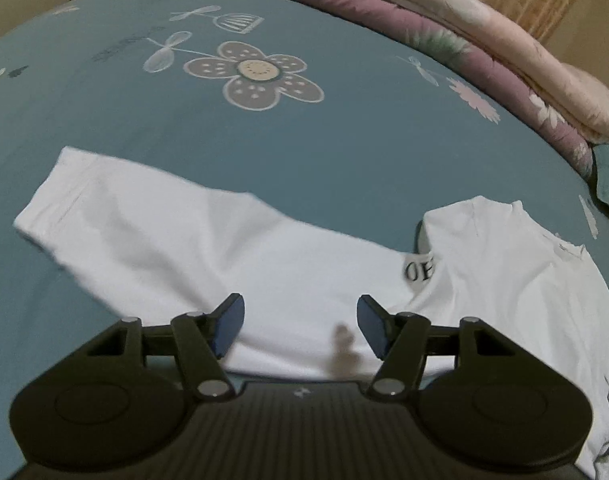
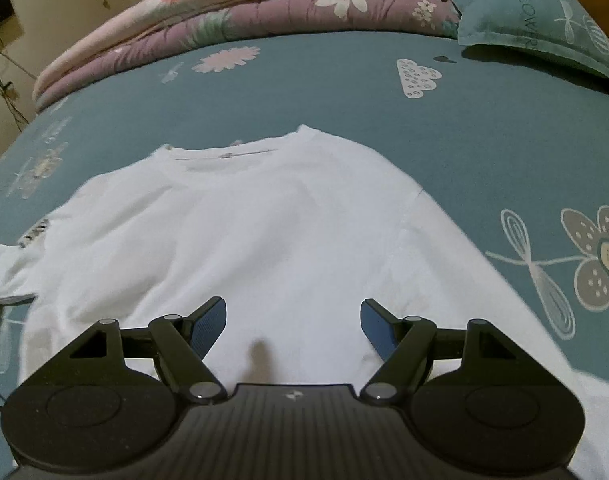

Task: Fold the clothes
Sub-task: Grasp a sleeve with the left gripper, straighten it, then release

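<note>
A white cotton T-shirt [image 2: 264, 220] is spread on the teal flower-printed bedsheet [image 2: 484, 120], one sleeve folded inward. Left gripper [image 1: 300, 330] and right gripper [image 2: 293, 330] are held wide apart, empty.

Folded quilts [image 2: 232, 16] along bedsheet's [image 2: 344, 92] edge

A white T-shirt [image 2: 272, 216] lies flat on the bed, one sleeve [image 1: 144, 224] spread sideways.
</note>
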The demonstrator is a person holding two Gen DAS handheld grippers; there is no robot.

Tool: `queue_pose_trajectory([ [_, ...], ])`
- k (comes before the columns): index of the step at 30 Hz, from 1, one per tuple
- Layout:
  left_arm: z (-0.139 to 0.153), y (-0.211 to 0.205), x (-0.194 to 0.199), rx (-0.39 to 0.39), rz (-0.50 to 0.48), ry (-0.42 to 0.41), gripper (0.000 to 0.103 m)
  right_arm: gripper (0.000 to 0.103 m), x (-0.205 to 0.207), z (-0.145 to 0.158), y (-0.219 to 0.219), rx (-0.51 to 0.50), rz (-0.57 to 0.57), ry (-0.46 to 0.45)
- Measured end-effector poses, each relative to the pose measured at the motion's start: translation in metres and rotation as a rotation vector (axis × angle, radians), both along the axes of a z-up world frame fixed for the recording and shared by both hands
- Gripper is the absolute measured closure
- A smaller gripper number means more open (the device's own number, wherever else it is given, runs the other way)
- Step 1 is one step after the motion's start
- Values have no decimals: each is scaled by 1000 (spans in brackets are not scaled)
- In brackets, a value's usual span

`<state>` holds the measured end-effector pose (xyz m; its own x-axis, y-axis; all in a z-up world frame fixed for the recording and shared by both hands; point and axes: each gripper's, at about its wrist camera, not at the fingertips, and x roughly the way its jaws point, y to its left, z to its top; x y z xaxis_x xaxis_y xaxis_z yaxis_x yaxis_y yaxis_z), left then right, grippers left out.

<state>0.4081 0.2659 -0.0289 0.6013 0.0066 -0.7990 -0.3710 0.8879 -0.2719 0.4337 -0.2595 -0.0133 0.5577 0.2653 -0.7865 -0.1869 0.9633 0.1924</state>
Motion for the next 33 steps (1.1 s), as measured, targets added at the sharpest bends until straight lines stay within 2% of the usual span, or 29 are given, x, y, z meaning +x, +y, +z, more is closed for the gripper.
queue_pose_trajectory([
  [3,0,19,-10,-36,83,-26,38,24,-26,17,6,-4,8,-34],
  [5,-2,33,-19,-66,148,2,38,22,-45,28,7,-11,5,-60],
  [9,-12,57,-44,-129,220,6,37,21,-83,38,-4,-5,-61,-82],
  [13,-32,94,-65,-297,308,-111,37,21,-110,32,-16,32,-141,-57],
  [14,-34,103,-65,-313,321,-131,37,21,-115,32,-17,40,-151,-55],
  [16,-39,117,-57,-287,329,-157,36,21,-124,34,-17,45,-166,-67],
  [19,-49,141,-49,-343,374,-221,35,21,-134,43,-13,28,-182,-95],
  [23,-58,160,-41,-369,406,-295,36,21,-144,58,-12,12,-196,-143],
  [24,-59,161,-40,-363,413,-299,39,21,-146,60,-12,10,-200,-150],
  [26,-58,160,-38,-322,426,-275,56,21,-147,63,-10,5,-203,-158],
  [27,-56,157,-37,-281,430,-243,76,21,-148,64,-9,4,-203,-161],
  [28,-54,154,-37,-239,434,-211,92,21,-148,64,-8,3,-200,-161],
  [31,-46,144,-44,-146,410,-185,92,20,-145,63,-2,-3,-187,-154],
  [33,-36,137,-53,-114,410,-196,92,20,-141,62,1,-7,-174,-148],
])
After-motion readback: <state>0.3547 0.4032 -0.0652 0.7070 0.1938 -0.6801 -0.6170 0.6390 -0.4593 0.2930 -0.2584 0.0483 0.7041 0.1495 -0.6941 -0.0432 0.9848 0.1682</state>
